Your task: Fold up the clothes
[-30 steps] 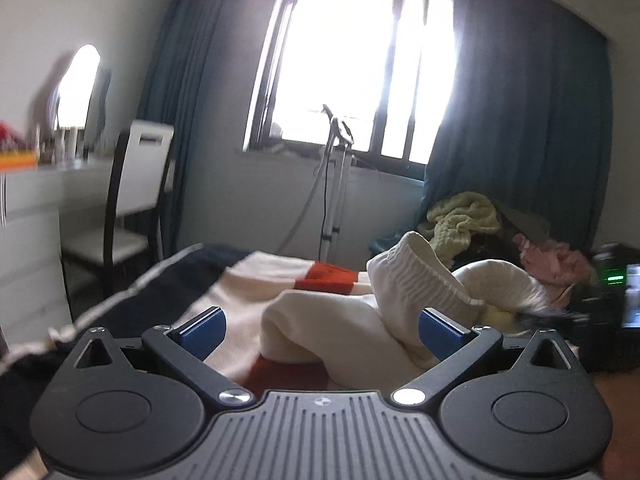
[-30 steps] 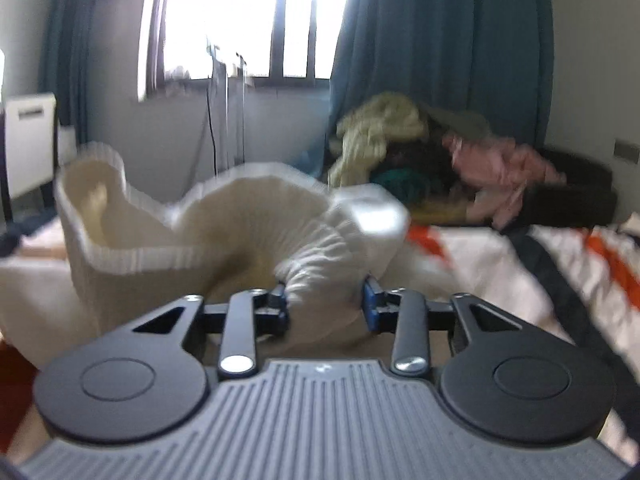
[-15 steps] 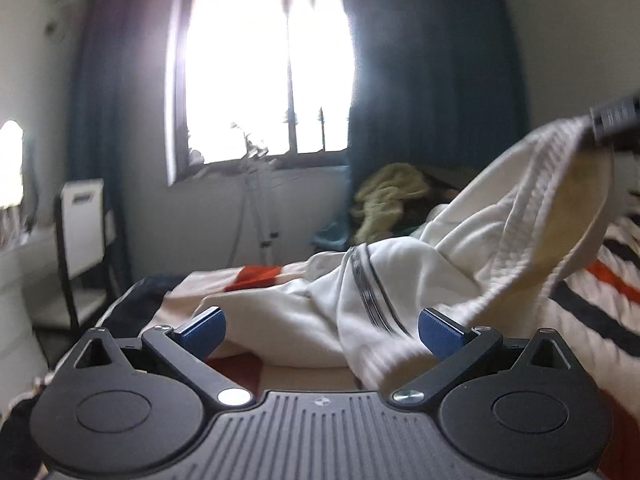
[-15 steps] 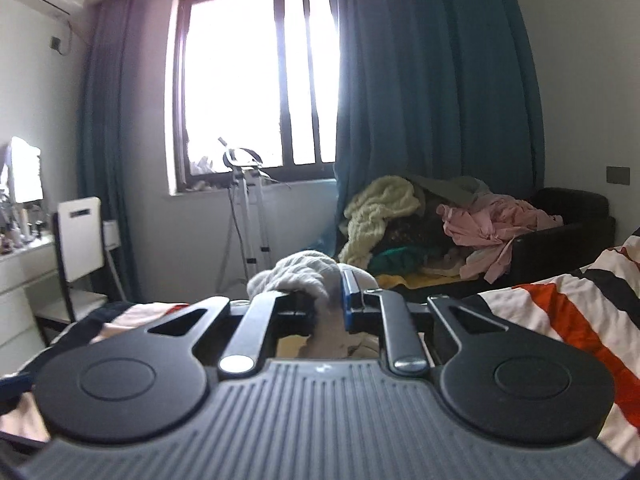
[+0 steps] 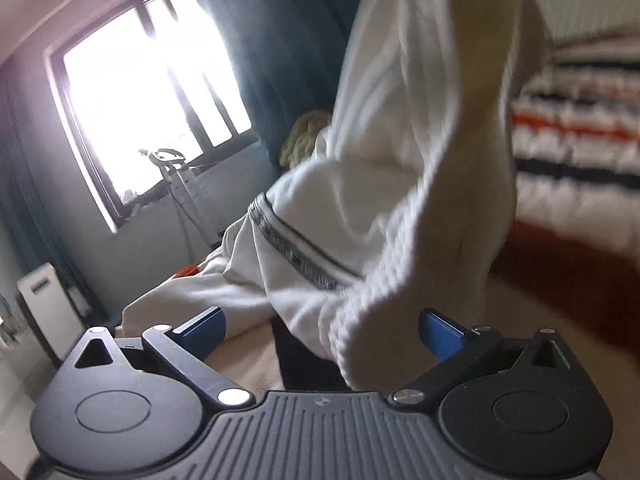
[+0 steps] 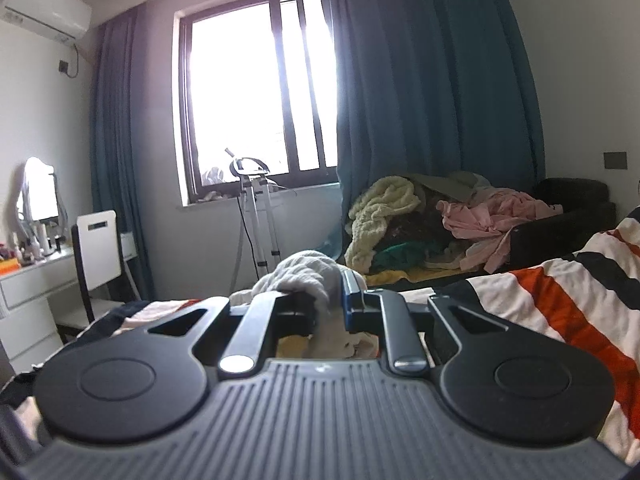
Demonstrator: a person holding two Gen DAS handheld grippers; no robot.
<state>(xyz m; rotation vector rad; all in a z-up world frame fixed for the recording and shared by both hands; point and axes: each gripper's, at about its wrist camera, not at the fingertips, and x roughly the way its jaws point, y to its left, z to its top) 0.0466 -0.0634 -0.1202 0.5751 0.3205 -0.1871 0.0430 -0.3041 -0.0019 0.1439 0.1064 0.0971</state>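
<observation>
My left gripper [image 5: 322, 330]: blue pads wide apart, nothing clamped. A ribbed edge of the cream sweater [image 5: 384, 184] hangs down between them at 12 o'clock; contact with either pad, can't tell. The sweater rises to 1 o'clock and out the top of frame, a grey striped band across it, motion blur on the upper part. A lower fold trails off at 10 o'clock onto the bed.

My right gripper [image 6: 330, 304]: pads close together, pinched on a bunch of the same sweater [image 6: 304, 276], which bulges up over the left pad and hangs below the fingers.

Striped bedspread [image 6: 560, 304] (white, orange, navy) lies at 3 o'clock in the right wrist view, blurred at 3 o'clock in the left one.

Farther out in the right view:
- white chair [image 6: 100, 244] at 9 o'clock, beside a white tabletop [image 6: 28, 276] with bottles and a mirror
- metal stand [image 6: 256, 216] at 12 o'clock under the window [image 6: 256, 96]
- clothes pile [image 6: 440, 216] at 1 o'clock on a dark sofa: yellow-green knit, pink garment on top
- teal curtains [image 6: 432, 80] on both sides of the window
- air conditioner [image 6: 44, 4] at 10 o'clock, top corner
</observation>
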